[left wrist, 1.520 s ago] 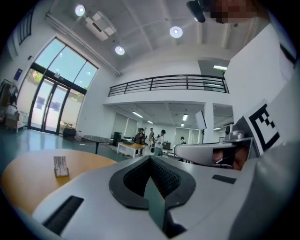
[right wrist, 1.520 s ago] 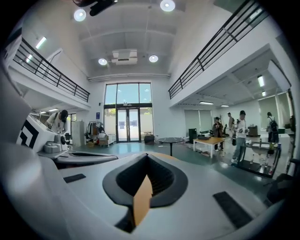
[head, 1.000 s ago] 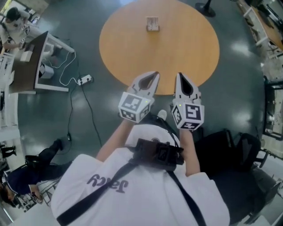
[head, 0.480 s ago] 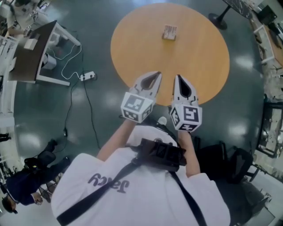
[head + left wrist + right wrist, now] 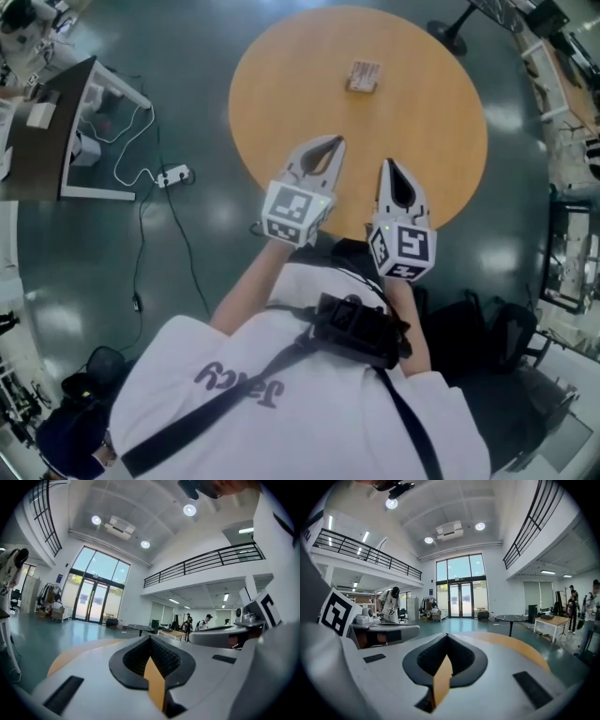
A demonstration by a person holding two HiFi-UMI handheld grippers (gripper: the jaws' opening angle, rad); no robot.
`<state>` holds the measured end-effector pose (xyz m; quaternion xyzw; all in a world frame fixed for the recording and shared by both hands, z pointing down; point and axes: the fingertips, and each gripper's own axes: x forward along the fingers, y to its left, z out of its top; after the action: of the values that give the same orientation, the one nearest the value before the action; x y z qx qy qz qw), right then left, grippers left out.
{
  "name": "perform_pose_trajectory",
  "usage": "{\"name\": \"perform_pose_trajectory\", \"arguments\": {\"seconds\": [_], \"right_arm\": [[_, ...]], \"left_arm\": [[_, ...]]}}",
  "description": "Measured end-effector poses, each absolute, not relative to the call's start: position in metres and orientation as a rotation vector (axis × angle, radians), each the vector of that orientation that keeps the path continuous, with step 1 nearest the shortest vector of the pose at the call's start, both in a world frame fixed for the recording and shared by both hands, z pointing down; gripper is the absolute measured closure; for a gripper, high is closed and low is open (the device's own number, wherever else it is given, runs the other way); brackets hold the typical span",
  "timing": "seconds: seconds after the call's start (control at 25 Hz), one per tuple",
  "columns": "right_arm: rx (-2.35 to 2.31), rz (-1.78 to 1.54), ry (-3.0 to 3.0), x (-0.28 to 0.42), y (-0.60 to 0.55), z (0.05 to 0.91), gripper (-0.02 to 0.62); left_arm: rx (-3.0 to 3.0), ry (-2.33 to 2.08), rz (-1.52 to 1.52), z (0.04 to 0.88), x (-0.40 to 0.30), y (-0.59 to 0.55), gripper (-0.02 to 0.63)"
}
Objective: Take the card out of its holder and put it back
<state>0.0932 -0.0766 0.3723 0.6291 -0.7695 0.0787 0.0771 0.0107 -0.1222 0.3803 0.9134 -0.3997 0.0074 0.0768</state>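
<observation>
A small pale card holder (image 5: 364, 76) with the card in it stands on the far part of the round orange table (image 5: 281, 94); it is too small to make out in detail. Both grippers hover over the table's near edge, well short of the holder. My left gripper (image 5: 335, 141) is shut with nothing in it, its jaws meeting at a point. My right gripper (image 5: 387, 164) beside it is shut and empty too. In the left gripper view the closed left gripper (image 5: 151, 637) hides the holder, as does the closed right gripper (image 5: 446, 634) in the right gripper view.
A power strip (image 5: 173, 174) with a white cable lies on the dark floor at the left, near a desk (image 5: 56, 131). Black chairs or bags (image 5: 487, 323) stand at the right. Other tables and people are far off in the hall.
Both grippers have moved forward, from the table's near rim to over its surface. The table and holder now sit closer in the head view. The jaws stay closed.
</observation>
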Motion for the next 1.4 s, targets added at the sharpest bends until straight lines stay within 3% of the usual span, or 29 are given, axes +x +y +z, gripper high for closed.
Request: {"name": "perform_pose_trajectory", "arguments": {"seconds": [0.52,0.76,1.4], "right_arm": [[1.863,0.293,-2.283,0.108,-0.115,0.399,0.574],[1.883,0.148,-2.248,0.138,-0.142,0.400,0.572],[1.774,0.367,-2.311,0.155,-0.202,0.447,0.574]], "left_arm": [[2.687,-1.125,0.098,0.421,0.023,-0.160,0.592],[2.694,-1.068,0.063,0.427,0.040,-0.171,0.594],[2.676,-1.079,0.256,0.485,0.023,-0.251,0.591]]}}
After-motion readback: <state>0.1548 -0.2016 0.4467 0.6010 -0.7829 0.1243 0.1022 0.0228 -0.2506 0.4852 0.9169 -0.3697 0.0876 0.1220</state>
